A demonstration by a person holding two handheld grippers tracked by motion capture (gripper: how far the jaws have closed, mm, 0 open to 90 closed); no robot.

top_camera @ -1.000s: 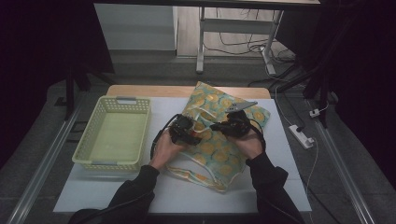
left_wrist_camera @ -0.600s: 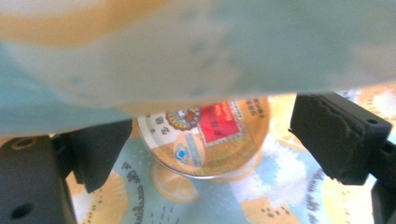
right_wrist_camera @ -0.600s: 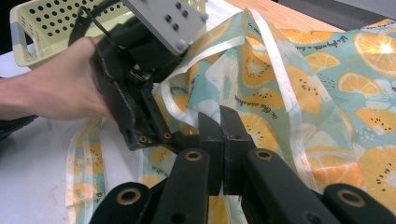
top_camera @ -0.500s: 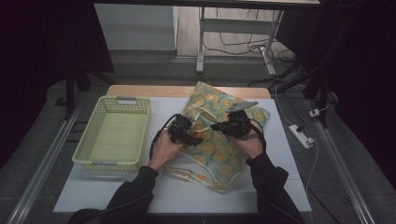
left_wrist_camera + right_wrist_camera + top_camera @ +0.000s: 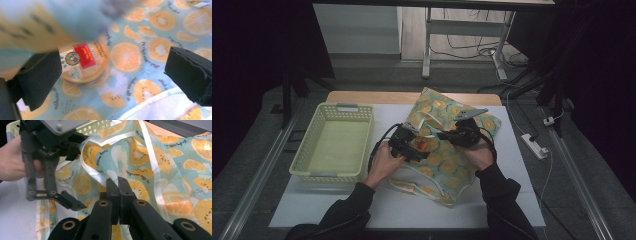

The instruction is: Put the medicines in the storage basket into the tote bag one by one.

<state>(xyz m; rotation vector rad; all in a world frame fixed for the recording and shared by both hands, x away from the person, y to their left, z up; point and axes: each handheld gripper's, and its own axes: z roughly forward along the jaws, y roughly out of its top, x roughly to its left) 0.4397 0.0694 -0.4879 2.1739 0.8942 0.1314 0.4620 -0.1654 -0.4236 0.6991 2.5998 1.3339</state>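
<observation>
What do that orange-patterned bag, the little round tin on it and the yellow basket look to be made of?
Bag: seemingly thin woven cloth, matte; it creases and folds softly, with white tape handles.
Tin: probably metal; a shiny silver rim shows under a paper-like printed label, though the picture is blurred.
Basket: looks like moulded plastic, pale yellow-green, slightly glossy, with walls pierced by regular holes.

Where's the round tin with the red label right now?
The tin lies on the orange-print bag, beside the open left gripper's left-hand jaw; in the high view it's mid-table, right of the basket.

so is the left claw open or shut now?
Open. The left claw has just been opening; its black pads stand far apart, and the round tin lies on the orange-print bag, ungripped.
</observation>
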